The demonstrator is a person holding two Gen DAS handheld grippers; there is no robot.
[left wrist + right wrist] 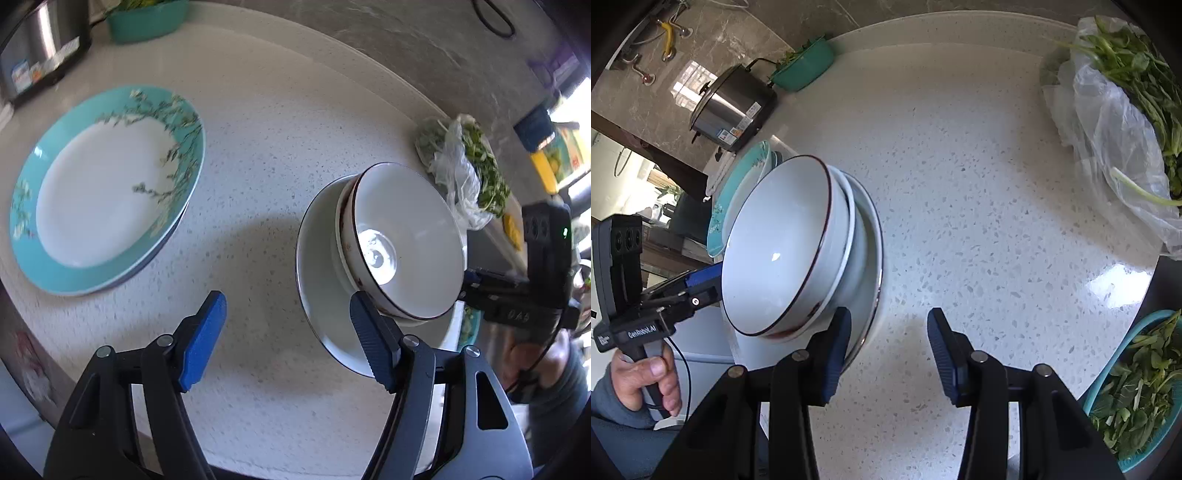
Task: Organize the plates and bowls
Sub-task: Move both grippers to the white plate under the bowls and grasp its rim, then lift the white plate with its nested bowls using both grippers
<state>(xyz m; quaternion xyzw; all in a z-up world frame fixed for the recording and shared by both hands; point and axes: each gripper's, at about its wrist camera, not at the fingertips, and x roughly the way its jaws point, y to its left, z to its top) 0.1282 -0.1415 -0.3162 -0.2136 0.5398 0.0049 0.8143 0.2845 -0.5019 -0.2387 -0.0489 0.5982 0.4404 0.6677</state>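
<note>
Speckled pale stone countertop (280, 155) fills both views, with a grey marbled wall behind it.

Left gripper (288, 317) stands open with nothing between its blue pads; its right finger sits just in front of the bowl stack, and whether it touches the rim cannot be told. Right gripper (886, 332) is likewise spread wide and empty, its left finger close against the edge of the same stack.

Between the two tools stands the stack: a white bowl with a dark rim line (406, 240) nested in a second bowl (341, 225), both on a shallow white plate (314, 266). Well apart to the left lies a turquoise plate with a floral border (107, 192), which seems to rest on another dish, though that is hard to confirm.

Judging from this, the bowls are already gathered and the plates remain split in two spots. The next move probably calls for closing one gripper on a rim of the stack or of the turquoise plate, with a firm pinch since glazed ware slips.

Farther out are a steel cooker (733, 107) with small unreadable stickers, a green tub (805, 70), bagged greens (1119, 110) and a teal colander of leaves (1137, 391). The left tool's body reads "GenRobot.AI"; the right tool's body carries digits too blurred to read.
</note>
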